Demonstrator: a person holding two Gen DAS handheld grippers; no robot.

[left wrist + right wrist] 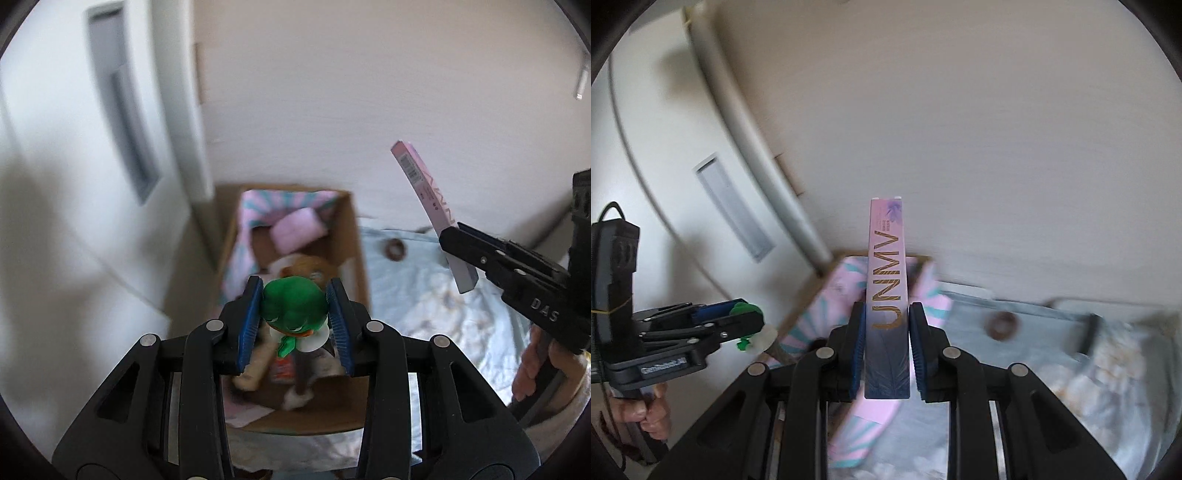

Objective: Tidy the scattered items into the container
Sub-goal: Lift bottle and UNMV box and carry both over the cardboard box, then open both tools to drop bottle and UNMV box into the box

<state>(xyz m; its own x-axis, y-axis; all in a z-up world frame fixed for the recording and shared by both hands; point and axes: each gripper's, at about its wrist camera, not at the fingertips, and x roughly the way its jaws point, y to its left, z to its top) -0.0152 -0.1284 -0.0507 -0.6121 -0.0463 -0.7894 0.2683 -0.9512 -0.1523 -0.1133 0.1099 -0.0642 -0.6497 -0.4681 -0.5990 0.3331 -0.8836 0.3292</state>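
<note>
We seem to be in a home bedroom: a floral bedsheet (436, 295) spreads at four o'clock, beside a cardboard box (354, 236) holding soft toys.

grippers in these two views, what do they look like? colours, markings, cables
Both are matte black linkage frames with silver pivot pins and ribbed blue pads lining the jaws. The right gripper carries white "DAS" lettering on its side and a blocky black module behind. The left gripper has a white label, blurred; a black cable loops off its rear module, with a thin yellowish band around it.
</note>
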